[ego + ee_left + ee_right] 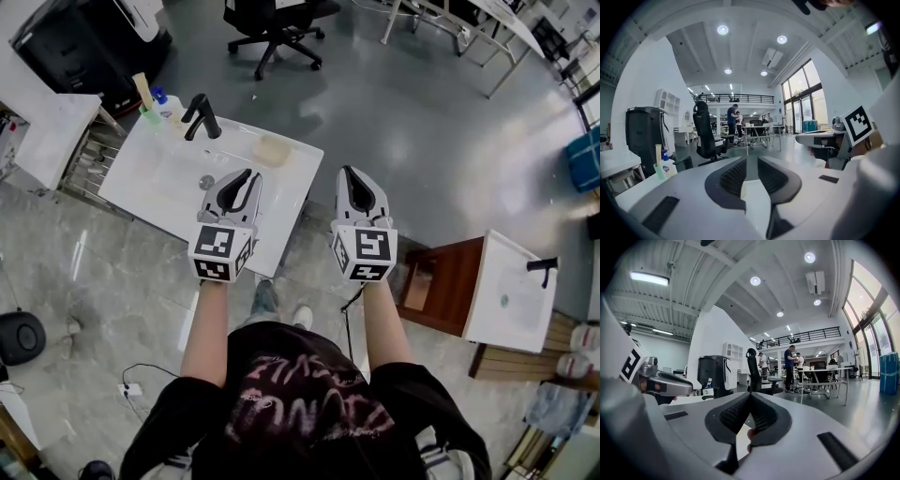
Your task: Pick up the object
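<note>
So the person is standing at a white sink top with a pair of tongs in each hand. The thing to grab looks like the pale yellowish object lying flat on the sink top near its far right corner. Can't really tell what it is, maybe a sponge or a soap.

The left gripper hangs over the right part of the sink top, and the yellowish object sits just ahead of its tips, a touch to the right, not touching. In its own view the left gripper has its jaws a narrow gap apart, with nothing between them.

The right gripper is out past the sink's right edge, over the grey floor, so the object is off to its left and a bit ahead. In its own view the right gripper has its jaw tips pressed together, holding nothing.

Other stuff on the sink: a black faucet at the back, and a green cup and a bottle at the far left corner, well apart from the object.
</note>
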`<action>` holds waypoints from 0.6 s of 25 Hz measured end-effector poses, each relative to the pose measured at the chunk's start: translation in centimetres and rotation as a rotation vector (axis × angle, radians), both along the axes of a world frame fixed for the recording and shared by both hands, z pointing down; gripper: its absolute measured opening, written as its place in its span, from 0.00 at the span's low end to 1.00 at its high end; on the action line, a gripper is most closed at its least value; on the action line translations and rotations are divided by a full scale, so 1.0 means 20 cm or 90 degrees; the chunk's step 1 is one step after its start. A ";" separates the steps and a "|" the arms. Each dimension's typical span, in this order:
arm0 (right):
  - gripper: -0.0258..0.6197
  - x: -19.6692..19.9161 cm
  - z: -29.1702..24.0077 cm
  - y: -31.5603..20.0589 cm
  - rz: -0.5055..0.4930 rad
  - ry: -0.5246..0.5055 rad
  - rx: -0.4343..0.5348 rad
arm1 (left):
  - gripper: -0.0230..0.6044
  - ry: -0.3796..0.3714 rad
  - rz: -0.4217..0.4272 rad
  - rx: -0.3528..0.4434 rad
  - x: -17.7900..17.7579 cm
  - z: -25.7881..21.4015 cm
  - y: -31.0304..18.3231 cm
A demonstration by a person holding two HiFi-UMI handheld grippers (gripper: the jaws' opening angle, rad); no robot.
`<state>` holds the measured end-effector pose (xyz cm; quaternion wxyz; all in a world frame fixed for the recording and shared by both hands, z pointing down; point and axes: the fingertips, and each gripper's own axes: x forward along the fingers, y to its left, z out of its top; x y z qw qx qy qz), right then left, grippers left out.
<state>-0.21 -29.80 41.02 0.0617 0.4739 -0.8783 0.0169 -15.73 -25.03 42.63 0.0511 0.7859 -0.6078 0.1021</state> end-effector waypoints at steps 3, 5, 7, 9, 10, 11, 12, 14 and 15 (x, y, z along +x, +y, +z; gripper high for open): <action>0.06 0.00 0.02 -0.03 0.003 0.002 -0.004 | 0.22 -0.003 0.006 -0.013 0.01 0.04 -0.04; 0.06 0.01 0.03 -0.04 0.004 0.004 -0.006 | 0.22 -0.006 0.011 -0.021 0.01 0.07 -0.06; 0.06 0.03 0.04 -0.06 0.008 0.006 -0.007 | 0.22 -0.010 0.018 -0.031 0.02 0.10 -0.09; 0.06 0.04 0.06 -0.08 0.015 0.008 -0.009 | 0.22 -0.022 0.029 -0.040 0.03 0.14 -0.12; 0.06 0.05 0.07 -0.09 0.018 0.008 -0.011 | 0.22 -0.032 0.035 -0.045 0.03 0.17 -0.14; 0.06 0.06 0.07 -0.11 0.021 0.007 -0.012 | 0.22 -0.044 0.043 -0.052 0.04 0.19 -0.16; 0.06 0.06 0.08 -0.12 0.024 0.007 -0.012 | 0.22 -0.059 0.051 -0.059 0.04 0.22 -0.18; 0.06 0.07 0.08 -0.14 0.030 0.005 -0.012 | 0.23 -0.090 0.072 -0.078 0.05 0.28 -0.23; 0.06 0.07 0.09 -0.15 0.032 0.004 -0.012 | 0.23 -0.102 0.082 -0.087 0.06 0.31 -0.25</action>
